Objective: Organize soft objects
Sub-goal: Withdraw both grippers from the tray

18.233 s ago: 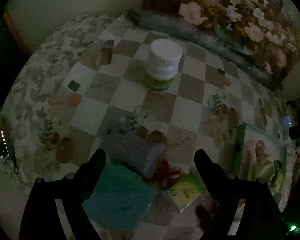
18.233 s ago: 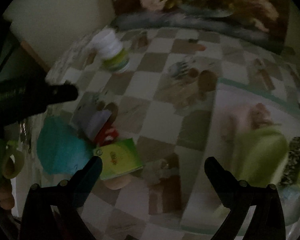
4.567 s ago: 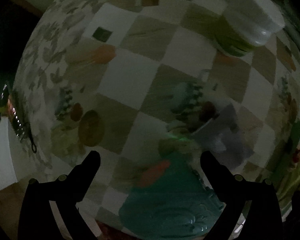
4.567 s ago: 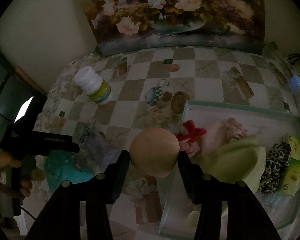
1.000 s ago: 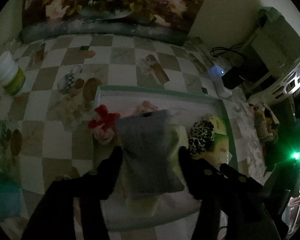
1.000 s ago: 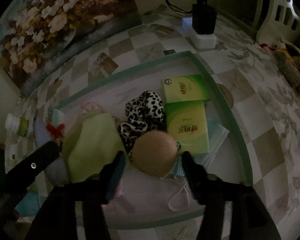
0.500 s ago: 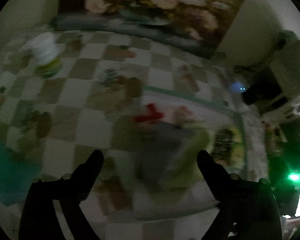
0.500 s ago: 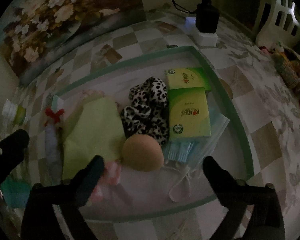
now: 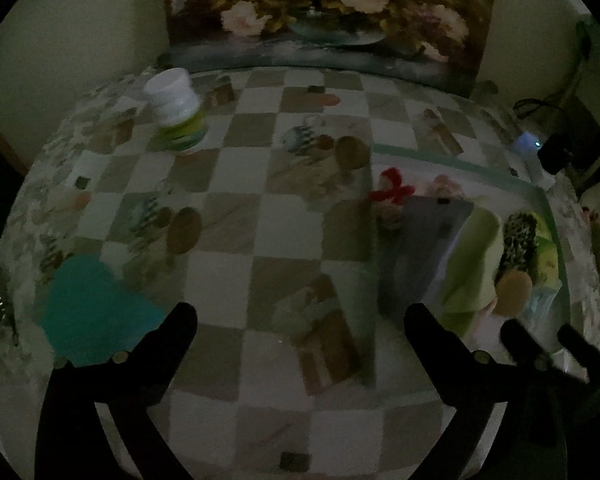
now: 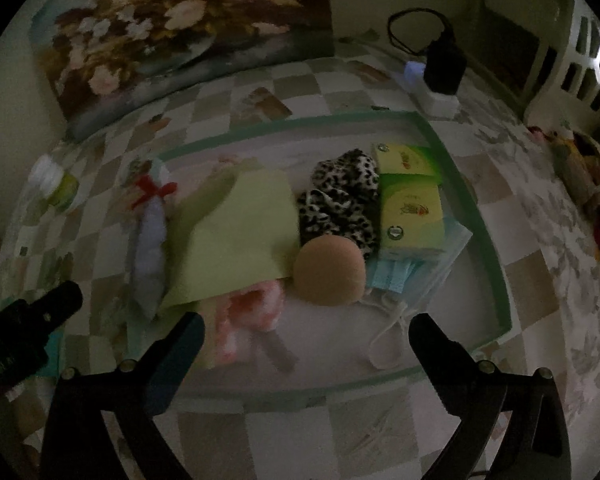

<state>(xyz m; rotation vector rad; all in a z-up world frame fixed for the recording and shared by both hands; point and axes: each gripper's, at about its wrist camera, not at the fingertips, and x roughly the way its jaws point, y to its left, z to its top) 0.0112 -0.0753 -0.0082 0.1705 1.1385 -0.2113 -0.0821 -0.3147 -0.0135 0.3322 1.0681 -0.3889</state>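
dim room, checkered cloth over the desk. left gripper spread wide, nothing between the fingers, above bare cloth near the front edge. right gripper spread wide as well, empty, over the near rim of the green-edged tray.

in the tray, toward the right side of the desk: tan round sponge near the front, touching the leopard-print cloth behind it; two green tissue packs at the right, lying on a blue face mask with its white loops trailing to the near rim; light green cloth in the middle over something pink and fluffy; grey cloth at the left rim, red-bowed toy just behind it.

outside the tray: teal soft thing at the front left of the desk, white bottle at the back left corner, upright. flower painting leaning along the back edge.
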